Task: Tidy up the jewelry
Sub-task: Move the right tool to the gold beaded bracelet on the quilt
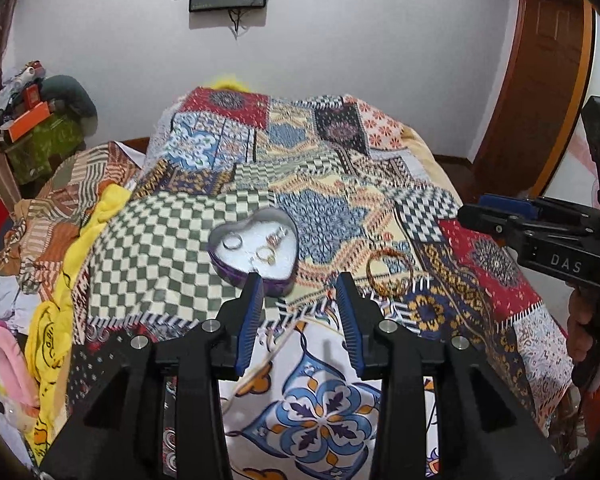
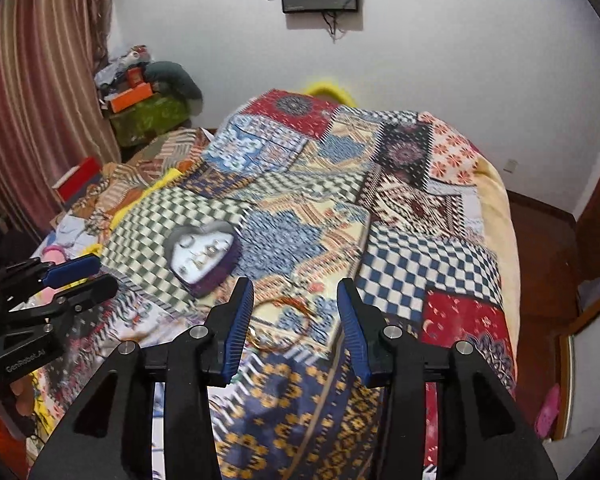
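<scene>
A: What does the heart-shaped tin (image 1: 256, 250) look like?

B: Purple wall, pale inside, open on top. Several rings (image 1: 233, 242) lie in it: a silver one at the left lobe, gold ones nearer the middle. It sits on the patchwork bedspread (image 1: 332, 200), on a green-checked patch.

A: And the other piece?

B: A thin orange-gold bangle (image 1: 389, 274) lies flat on the bedspread, just right of the tin, apart from it.

A: Where do the fingers stand?

B: The left gripper (image 1: 300, 280) is partly open, with nothing between its fingers; the tin lies just beyond its left finger tip, the bangle just beyond its right. The right gripper (image 2: 296, 286) is likewise partly open and empty; in its blurred view the bangle (image 2: 284, 322) shows between the fingers, on the bed below them, untouched.
</scene>
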{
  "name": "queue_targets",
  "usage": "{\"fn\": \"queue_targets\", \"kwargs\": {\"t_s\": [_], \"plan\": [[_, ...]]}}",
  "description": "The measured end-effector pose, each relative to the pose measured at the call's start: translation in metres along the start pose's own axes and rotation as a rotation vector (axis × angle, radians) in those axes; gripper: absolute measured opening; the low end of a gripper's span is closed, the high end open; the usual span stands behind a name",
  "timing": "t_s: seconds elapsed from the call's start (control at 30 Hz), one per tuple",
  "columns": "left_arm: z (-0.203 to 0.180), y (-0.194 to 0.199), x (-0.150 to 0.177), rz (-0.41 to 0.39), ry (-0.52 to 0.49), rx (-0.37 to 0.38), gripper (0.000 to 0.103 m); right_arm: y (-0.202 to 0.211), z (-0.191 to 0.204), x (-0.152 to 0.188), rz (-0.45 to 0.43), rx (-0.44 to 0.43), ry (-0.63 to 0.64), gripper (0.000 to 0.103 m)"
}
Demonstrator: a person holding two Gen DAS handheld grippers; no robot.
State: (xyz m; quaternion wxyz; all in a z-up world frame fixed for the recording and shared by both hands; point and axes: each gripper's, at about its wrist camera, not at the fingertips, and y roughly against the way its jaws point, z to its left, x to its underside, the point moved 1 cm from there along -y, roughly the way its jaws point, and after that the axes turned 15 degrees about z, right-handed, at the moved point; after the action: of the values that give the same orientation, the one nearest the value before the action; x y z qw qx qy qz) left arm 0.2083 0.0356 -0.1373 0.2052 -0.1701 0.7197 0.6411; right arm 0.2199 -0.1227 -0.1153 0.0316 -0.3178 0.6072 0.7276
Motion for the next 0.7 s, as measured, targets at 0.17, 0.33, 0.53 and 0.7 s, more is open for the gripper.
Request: {"fn": "queue_targets", "kwargs": {"t_s": [0.17,0.33,0.53,0.7], "plan": [[-0.003,-0.017,0.009,0.046,0.010,0.018,0.037,-0.020,-0.012,0.009,0.048,0.007,-0.017,0.040],[-0.002,-0.037,0.015,0.095,0.010,0.018,0.037,-0.044,-0.023,0.011,0.104,-0.017,-0.036,0.040],[-0.001,-0.053,0.019,0.121,0.011,0.019,0.037,-0.067,-0.028,0.010,0.152,-0.065,-0.056,0.040],[-0.001,-0.059,0.018,0.125,0.015,0.029,0.037,-0.084,-0.023,0.001,0.178,-0.069,-0.027,0.040]]}}
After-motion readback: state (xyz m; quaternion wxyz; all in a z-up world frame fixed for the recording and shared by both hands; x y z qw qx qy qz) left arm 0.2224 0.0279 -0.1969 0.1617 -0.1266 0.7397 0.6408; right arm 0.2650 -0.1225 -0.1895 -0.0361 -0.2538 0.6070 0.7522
